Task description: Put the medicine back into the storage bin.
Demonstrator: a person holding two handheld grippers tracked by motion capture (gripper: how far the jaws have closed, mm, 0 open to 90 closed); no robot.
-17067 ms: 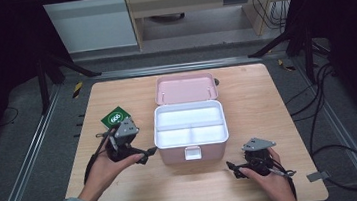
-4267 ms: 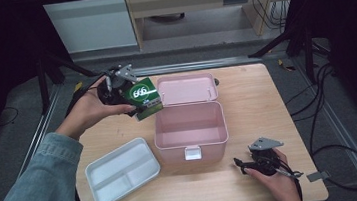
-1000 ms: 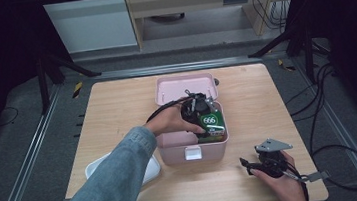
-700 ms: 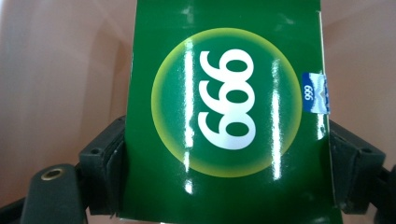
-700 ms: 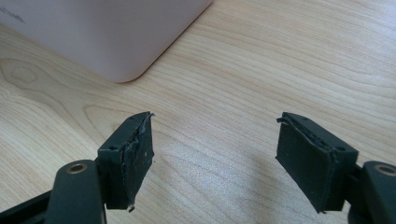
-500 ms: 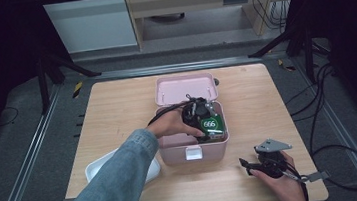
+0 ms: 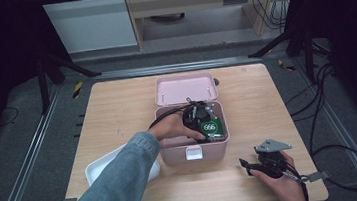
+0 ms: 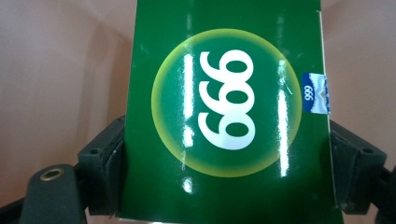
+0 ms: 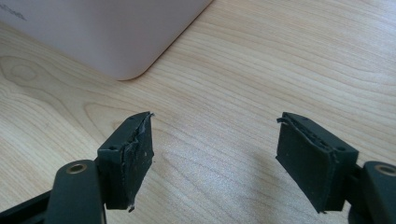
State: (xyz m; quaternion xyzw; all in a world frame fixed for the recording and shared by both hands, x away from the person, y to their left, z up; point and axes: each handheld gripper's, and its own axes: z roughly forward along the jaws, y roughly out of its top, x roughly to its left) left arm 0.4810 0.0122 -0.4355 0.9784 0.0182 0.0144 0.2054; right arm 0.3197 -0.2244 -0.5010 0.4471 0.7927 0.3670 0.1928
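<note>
A green box marked 666 (image 7: 210,127) is held down inside the open pink case (image 7: 171,154) at the table's middle. My left gripper (image 7: 198,121) is shut on it. In the left gripper view both jaws press the sides of the green box (image 8: 227,112), with the case's pink inner walls (image 8: 56,79) behind it. My right gripper (image 7: 250,167) rests on the table at the front right, open with nothing between its jaws. The right gripper view has the gripper (image 9: 215,151) over bare wood and a corner of the pink case (image 9: 102,32) ahead.
The case's lid (image 7: 185,88) stands open behind it. A white divided tray (image 7: 101,170) lies on the table to the case's front left, partly under the denim sleeve (image 7: 118,187). Cables trail off the table's right edge (image 7: 305,132).
The left gripper has lowered the green box a little deeper into the pink case. The right gripper has stayed where it was.
</note>
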